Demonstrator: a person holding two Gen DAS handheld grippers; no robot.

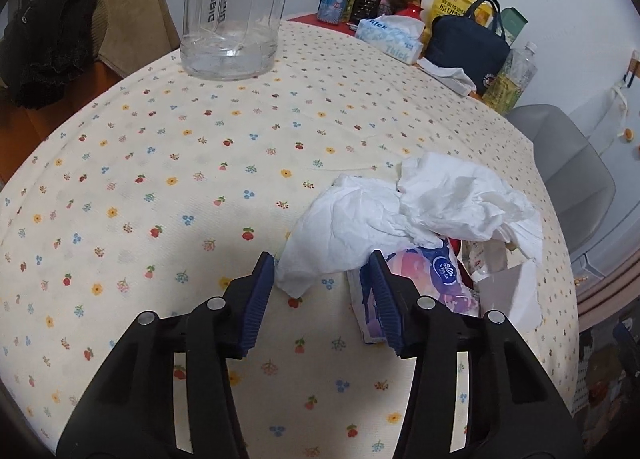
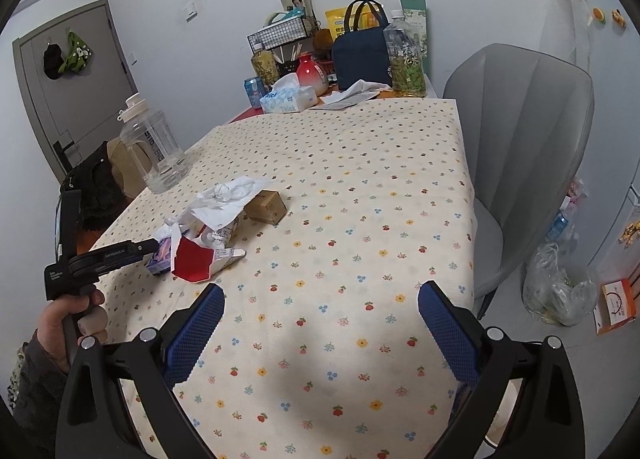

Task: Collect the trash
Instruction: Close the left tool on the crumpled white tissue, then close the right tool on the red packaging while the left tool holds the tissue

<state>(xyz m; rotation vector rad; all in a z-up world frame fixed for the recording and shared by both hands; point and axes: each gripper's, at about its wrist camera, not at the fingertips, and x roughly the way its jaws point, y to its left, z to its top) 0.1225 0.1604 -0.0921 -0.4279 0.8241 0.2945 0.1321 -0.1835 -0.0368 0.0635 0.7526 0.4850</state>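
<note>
On the flowered tablecloth point(image 1: 180, 163) lies a heap of trash: crumpled white tissues point(image 1: 400, 211), a purple tissue pack point(image 1: 424, 279) and a torn white carton point(image 1: 512, 295). My left gripper point(image 1: 322, 263) is low at the heap's near edge. A tissue corner lies between its blue pads point(image 1: 260, 295) with a gap on each side, and the right pad overlaps the purple pack. The right wrist view shows the same heap of tissues point(image 2: 228, 195), a red-and-white carton point(image 2: 196, 263) and a brown box point(image 2: 266, 205), with a hand point(image 2: 76, 311) holding the left gripper point(image 2: 120, 255). My right gripper point(image 2: 320, 291) hangs open over bare cloth.
A big clear water jug point(image 2: 160, 147) stands near the table's left edge. At the far end are a tissue box point(image 2: 288, 97), a navy bag point(image 2: 360, 55) and bottles. A grey chair point(image 2: 520, 139) stands at the right, with a plastic bag point(image 2: 556, 287) on the floor.
</note>
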